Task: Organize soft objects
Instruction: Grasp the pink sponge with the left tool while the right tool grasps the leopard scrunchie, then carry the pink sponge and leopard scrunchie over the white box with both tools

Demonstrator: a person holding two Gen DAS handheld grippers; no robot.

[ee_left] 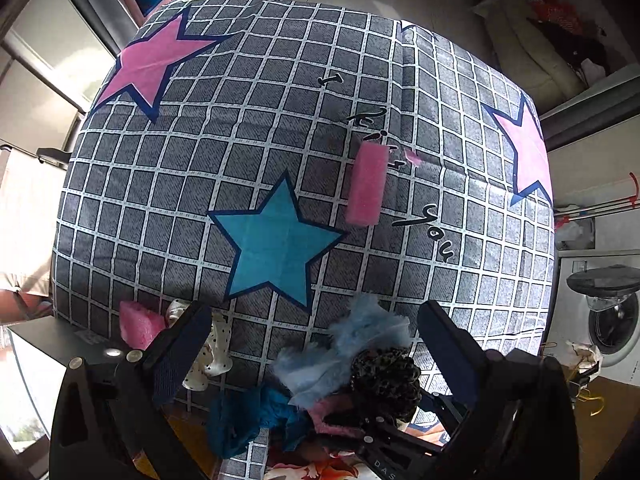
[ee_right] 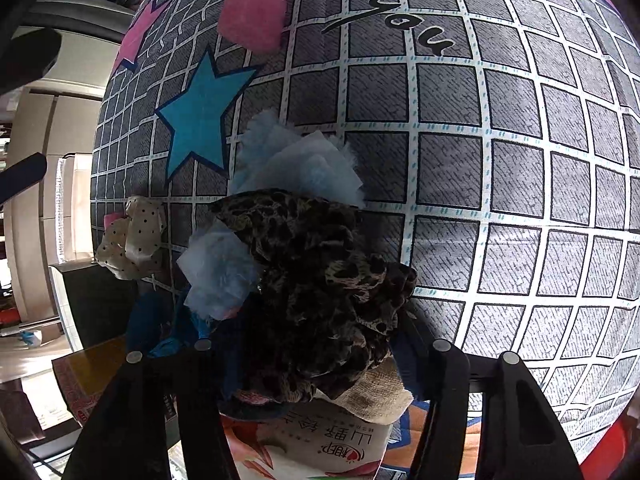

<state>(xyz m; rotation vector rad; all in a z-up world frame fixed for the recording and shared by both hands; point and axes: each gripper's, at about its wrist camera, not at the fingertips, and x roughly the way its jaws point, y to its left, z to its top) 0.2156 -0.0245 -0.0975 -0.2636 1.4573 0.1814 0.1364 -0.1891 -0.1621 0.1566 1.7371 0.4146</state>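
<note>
The leopard-print scrunchie sat between the fingers of the right claw, which had closed in against its sides and gripped it over the opening of a printed box at the near edge of the tabletop. A beige cloth lay at the box's rim under the scrunchie. Just behind and to the left of it lay pale blue fluffy pieces, with dark blue fabric lower left. Farther left rested a cream polka-dot scrunchie, and a small pink foam piece lay beside it at the cloth's left edge.

The left claw hung over the same pile with its fingers spread wide and nothing between the pads; the polka-dot scrunchie lay just beside its left finger.

Farther out, a pink foam block lay alone near the middle of the grey checked cloth that covered the tabletop, right of a blue star printed on it. Pink stars marked the cloth's far left and right. A washing machine stood off to the right, beyond the tabletop.
</note>
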